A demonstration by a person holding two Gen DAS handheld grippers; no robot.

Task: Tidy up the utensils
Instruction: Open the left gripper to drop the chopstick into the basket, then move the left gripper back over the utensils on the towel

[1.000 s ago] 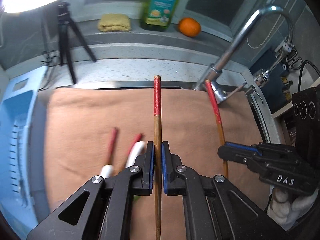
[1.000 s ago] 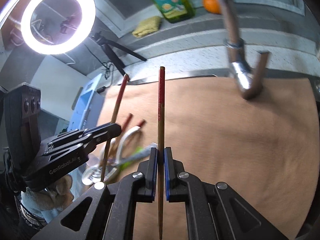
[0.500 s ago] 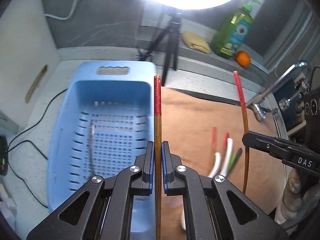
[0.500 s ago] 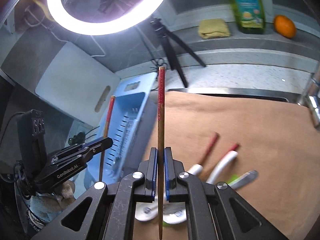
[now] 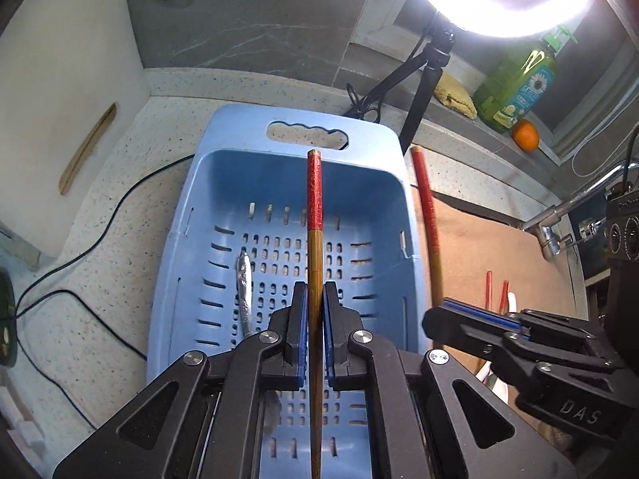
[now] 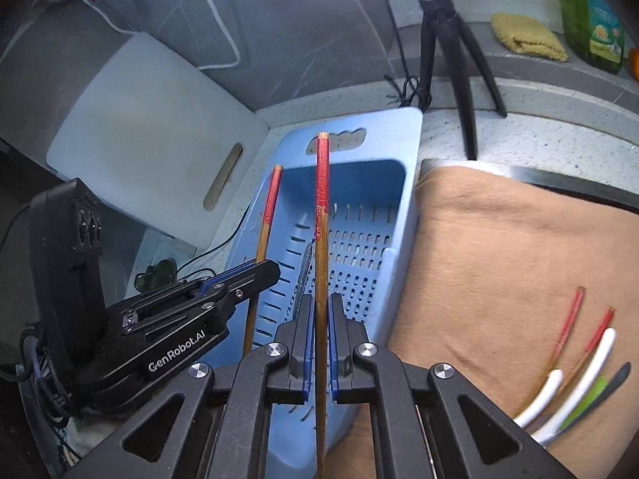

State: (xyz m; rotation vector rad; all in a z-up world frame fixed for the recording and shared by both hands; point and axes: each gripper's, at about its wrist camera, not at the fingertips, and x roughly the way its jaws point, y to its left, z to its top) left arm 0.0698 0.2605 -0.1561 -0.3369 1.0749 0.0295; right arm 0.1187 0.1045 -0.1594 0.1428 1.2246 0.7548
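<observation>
My left gripper [image 5: 314,299] is shut on a wooden chopstick [image 5: 314,207] with a red top, held over the blue slotted basket [image 5: 295,127]. A silver utensil handle [image 5: 244,279] lies inside that basket. My right gripper [image 6: 318,311] is shut on a second red-topped chopstick [image 6: 322,183], hovering above the basket's [image 6: 411,151] right half. Each gripper shows in the other's view: the right one [image 5: 435,315] at the basket's right rim with its chopstick [image 5: 425,203], the left one [image 6: 271,267] over the left rim with its chopstick [image 6: 269,207]. Several white-handled and red-tipped utensils [image 6: 575,363] lie on the brown cloth [image 6: 499,247].
A white cutting board [image 6: 151,135] leans on the wall to the left. A tripod [image 6: 443,40] with a ring light [image 5: 507,0] stands behind the basket. A green bottle [image 5: 519,84], a yellow sponge [image 6: 527,36] and an orange [image 5: 526,134] sit on the ledge. Black cables [image 5: 88,247] cross the counter; a tap [image 5: 559,215] stands right.
Both grippers have swept left from over the brown cloth to above the blue basket, each still holding its chopstick. The utensils on the cloth now lie off to the right.
</observation>
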